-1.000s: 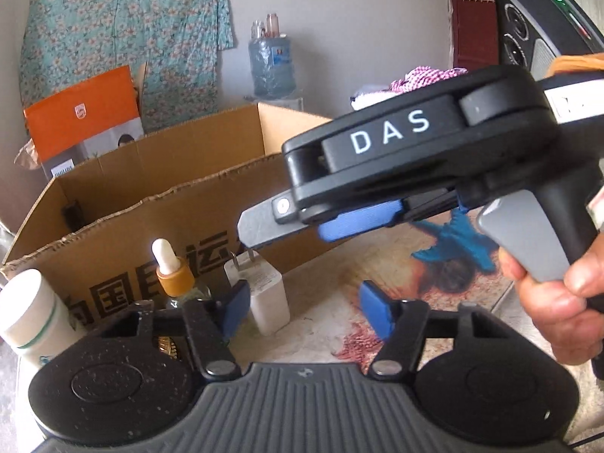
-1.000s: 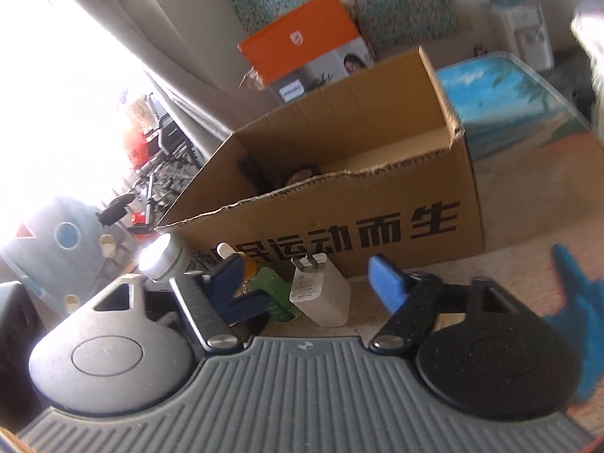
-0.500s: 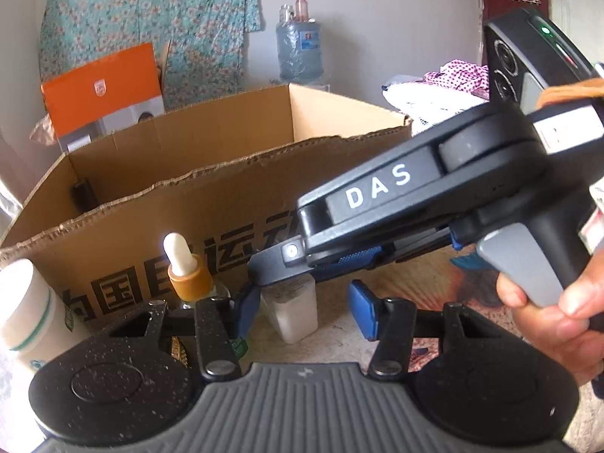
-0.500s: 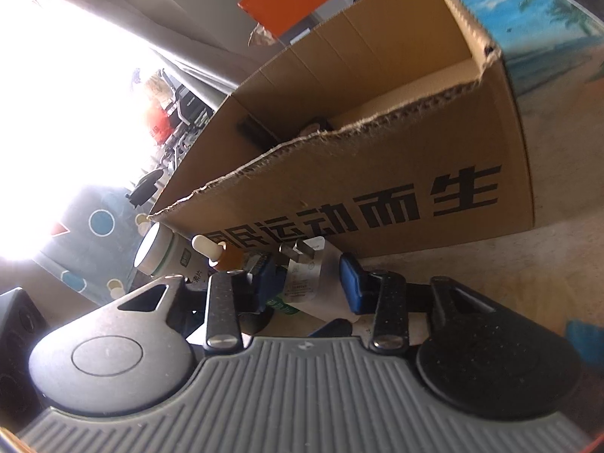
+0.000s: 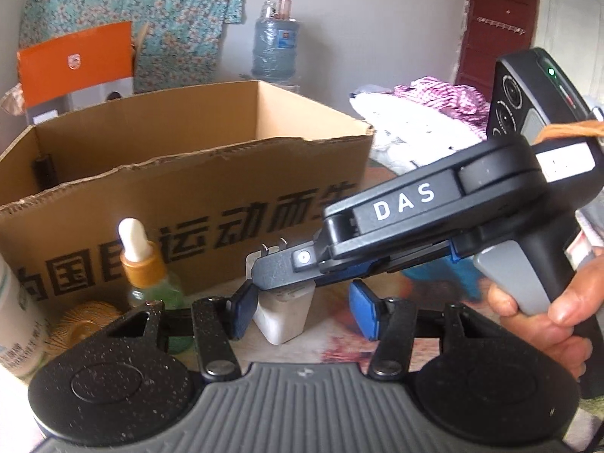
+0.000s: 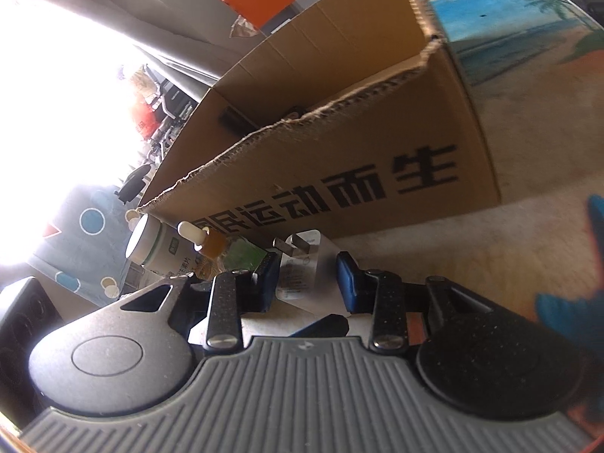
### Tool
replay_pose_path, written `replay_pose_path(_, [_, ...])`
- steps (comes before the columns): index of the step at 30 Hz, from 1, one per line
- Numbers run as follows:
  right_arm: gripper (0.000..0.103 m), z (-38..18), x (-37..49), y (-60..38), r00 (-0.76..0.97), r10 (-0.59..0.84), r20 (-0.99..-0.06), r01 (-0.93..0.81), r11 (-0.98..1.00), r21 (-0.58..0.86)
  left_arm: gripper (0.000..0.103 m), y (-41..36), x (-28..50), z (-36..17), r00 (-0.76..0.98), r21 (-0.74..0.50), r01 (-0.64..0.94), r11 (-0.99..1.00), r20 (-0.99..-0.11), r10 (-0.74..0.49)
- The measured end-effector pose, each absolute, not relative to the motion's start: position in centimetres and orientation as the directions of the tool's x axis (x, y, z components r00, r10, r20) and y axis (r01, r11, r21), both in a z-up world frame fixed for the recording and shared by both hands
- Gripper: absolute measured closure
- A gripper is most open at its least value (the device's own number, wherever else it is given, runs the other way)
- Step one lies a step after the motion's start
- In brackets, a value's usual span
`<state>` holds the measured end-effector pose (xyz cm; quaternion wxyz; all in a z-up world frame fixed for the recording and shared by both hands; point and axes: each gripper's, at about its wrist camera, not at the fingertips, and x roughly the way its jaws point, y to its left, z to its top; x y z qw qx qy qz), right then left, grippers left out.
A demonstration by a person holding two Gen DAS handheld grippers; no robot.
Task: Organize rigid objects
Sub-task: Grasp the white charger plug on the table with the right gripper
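A white charger plug (image 5: 283, 319) stands on the table in front of the cardboard box (image 5: 188, 185), prongs up. In the right wrist view the charger (image 6: 302, 275) sits between the blue pads (image 6: 347, 281) of my right gripper (image 6: 307, 277), whose jaws are closing and meet its sides. In the left wrist view the right gripper (image 5: 287, 275) reaches in from the right over the charger's top, held by a person's hand (image 5: 547, 313). My left gripper (image 5: 302, 313) is open around the same charger, with a gap on the right side.
A dropper bottle (image 5: 145, 268) with an orange collar, a white canister (image 5: 15, 321) and a gold round item (image 5: 83, 321) stand left of the charger. The box (image 6: 339, 151) holds dark items. An orange carton (image 5: 75, 60), a water jug (image 5: 273, 49) and clothes (image 5: 434, 113) lie behind.
The right gripper came down and forward onto the charger and its jaws narrowed from wide apart to the charger's sides. The left jaws narrowed a little; the left hand barely shifted.
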<state>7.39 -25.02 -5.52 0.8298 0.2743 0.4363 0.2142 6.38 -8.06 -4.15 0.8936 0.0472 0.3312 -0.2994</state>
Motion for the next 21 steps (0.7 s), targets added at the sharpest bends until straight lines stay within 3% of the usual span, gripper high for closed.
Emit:
replay_pose_path(9, [0.07,-5.3,5.3,-26.0,0.536,0.562,-0.63,-0.042,0.763,0.645,0.048,-8.1,5.2,-4.1,0.492,-0.227,0.636,0.737,-0.616,-0.615])
replay_pose_path(21, [0.066,-5.1,5.3,-25.5,0.549,0.519,-0.656,-0.034,0.798,0.602,0.053,-10.5,6.1,-5.3,0.521,-0.101,0.605,0.79,-0.7,-0.488])
